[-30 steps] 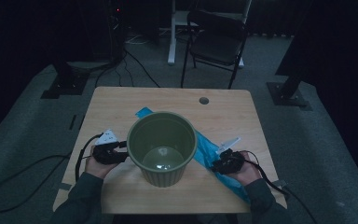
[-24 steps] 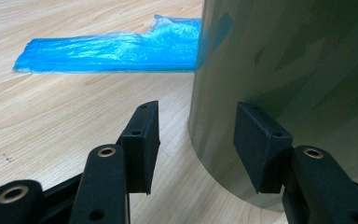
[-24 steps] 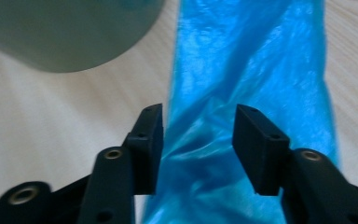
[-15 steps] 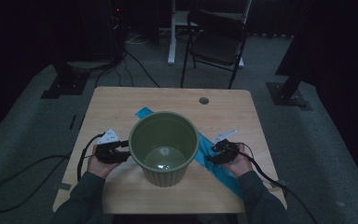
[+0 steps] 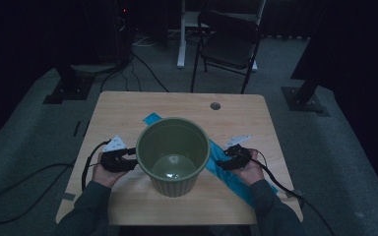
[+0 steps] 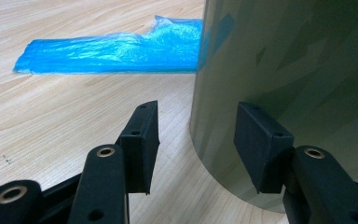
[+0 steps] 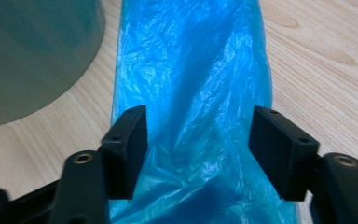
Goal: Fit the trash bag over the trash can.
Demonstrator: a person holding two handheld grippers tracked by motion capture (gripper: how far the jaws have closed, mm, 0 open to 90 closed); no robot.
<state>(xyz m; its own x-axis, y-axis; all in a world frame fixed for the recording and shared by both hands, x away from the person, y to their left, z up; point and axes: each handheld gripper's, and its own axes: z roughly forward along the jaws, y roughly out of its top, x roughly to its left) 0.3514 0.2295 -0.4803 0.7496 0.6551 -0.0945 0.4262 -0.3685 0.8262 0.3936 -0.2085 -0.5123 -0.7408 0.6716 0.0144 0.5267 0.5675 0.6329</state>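
Note:
A green ribbed bin [image 5: 173, 152] stands upright and empty mid-table. A flat blue plastic bag [image 5: 236, 179] lies diagonally under and behind it. My left gripper [image 5: 128, 158] sits at the bin's left side, open; in the left gripper view its jaws [image 6: 196, 140] flank the edge of the bin's wall [image 6: 284, 70] without pressing, with the bag [image 6: 112, 51] beyond. My right gripper [image 5: 225, 158] rests over the bag right of the bin. Its jaws [image 7: 198, 149] have just been opening and stand wide, the bag [image 7: 191, 70] lying loose between them, the bin [image 7: 32, 51] at upper left.
The wooden table [image 5: 128, 105] has a cable hole [image 5: 215, 105] near its far edge. A black chair [image 5: 229, 44] and stand bases sit on the floor beyond. Cables trail from both grippers off the table's sides.
My right hand has shifted a little away from the front edge, up along the bag toward the bin. The left hand and the bin have stayed put.

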